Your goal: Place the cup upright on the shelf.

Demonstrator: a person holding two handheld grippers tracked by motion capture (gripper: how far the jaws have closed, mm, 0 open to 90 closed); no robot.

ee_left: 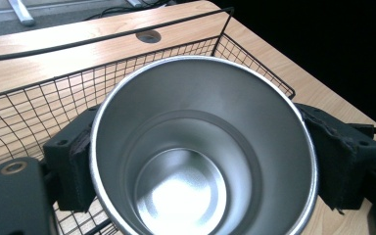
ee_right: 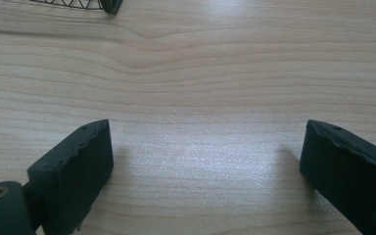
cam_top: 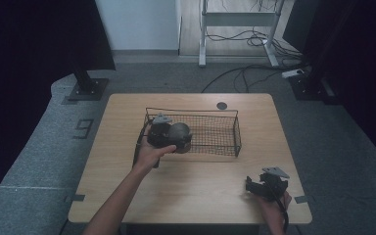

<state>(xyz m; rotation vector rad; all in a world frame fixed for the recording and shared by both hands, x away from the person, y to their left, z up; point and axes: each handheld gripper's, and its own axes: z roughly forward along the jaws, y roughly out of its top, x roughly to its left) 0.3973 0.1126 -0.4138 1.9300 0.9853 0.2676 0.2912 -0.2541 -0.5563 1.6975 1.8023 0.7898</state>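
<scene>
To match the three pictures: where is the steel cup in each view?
High view: the steel cup is at the wire basket's left end, held by the left gripper.
Left gripper view: the cup sits in the middle, mouth toward the camera.
Right gripper view: not in it.
Shared landmark: the basket.

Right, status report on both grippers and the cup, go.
Left gripper shut on steel cup, held over wire basket at its left end. Right gripper open, nothing between its jaws, over bare table. No obstruction.
</scene>
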